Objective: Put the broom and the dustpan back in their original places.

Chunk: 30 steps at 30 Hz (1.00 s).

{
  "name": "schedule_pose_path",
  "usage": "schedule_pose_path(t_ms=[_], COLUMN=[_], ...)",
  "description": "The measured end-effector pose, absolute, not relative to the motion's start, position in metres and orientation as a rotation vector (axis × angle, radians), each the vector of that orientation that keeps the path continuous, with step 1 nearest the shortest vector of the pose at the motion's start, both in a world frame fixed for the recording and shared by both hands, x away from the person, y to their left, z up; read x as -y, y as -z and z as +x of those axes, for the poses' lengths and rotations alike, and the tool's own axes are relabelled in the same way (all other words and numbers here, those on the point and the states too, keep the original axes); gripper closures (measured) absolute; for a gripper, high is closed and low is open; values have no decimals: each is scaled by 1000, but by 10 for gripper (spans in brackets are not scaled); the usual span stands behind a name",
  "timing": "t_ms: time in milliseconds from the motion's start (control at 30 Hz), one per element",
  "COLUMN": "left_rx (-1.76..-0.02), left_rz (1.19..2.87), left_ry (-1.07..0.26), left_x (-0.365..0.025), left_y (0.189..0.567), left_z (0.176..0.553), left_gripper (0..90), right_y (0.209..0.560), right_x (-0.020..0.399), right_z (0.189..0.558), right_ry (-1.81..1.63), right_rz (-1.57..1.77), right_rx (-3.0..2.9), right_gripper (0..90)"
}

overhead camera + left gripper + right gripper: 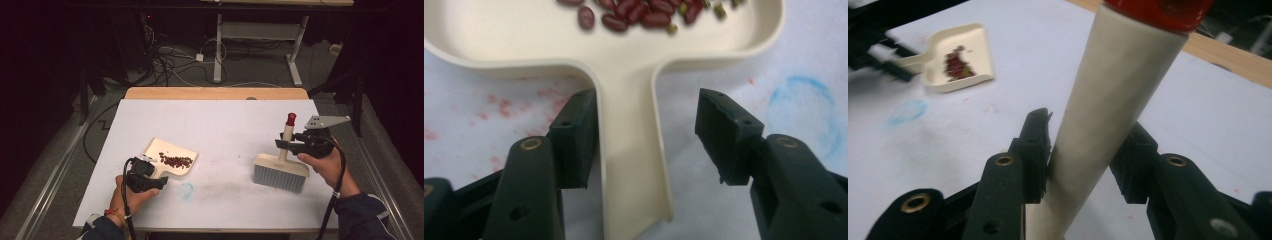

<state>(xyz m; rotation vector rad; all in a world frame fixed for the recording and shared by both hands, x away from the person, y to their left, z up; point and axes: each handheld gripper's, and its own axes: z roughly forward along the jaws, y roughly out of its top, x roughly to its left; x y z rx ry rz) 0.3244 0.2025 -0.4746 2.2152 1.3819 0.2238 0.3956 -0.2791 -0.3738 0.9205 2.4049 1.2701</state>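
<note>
Letting go of the dustpan (172, 160) and brush (281, 170)

Left gripper (646, 135) gapes around the pan handle; right gripper (1088, 155) barely hugs the brush, so ease off slowly, keeping beans (634, 12) unspilled.

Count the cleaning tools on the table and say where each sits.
2. The dustpan, holding beans, lies at the left by the left gripper. The brush stands at the right in the right gripper.
</note>
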Motion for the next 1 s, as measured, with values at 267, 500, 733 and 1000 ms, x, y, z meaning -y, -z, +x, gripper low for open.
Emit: schedule_pose_path(t_ms=[267,500,733,1000], left_rx=[-1285,-1226,-1168,-1105], left_rz=[2214,2217,2227,2161], left_ry=[-281,-257,-262,-375], left_x=[-204,-211,-205,-207], left_y=[469,470,468,464], left_z=[300,291,289,287], left_gripper=[400,448,405,253], right_y=[397,416,428,426], right_x=[272,257,246,251], right_z=[447,477,493,496], right_ry=[-1200,-1095,-954,-970], right_rz=[1133,1223,1261,1275], right_rx=[-2348,-2336,-2270,-2125], right_gripper=[594,586,563,565])
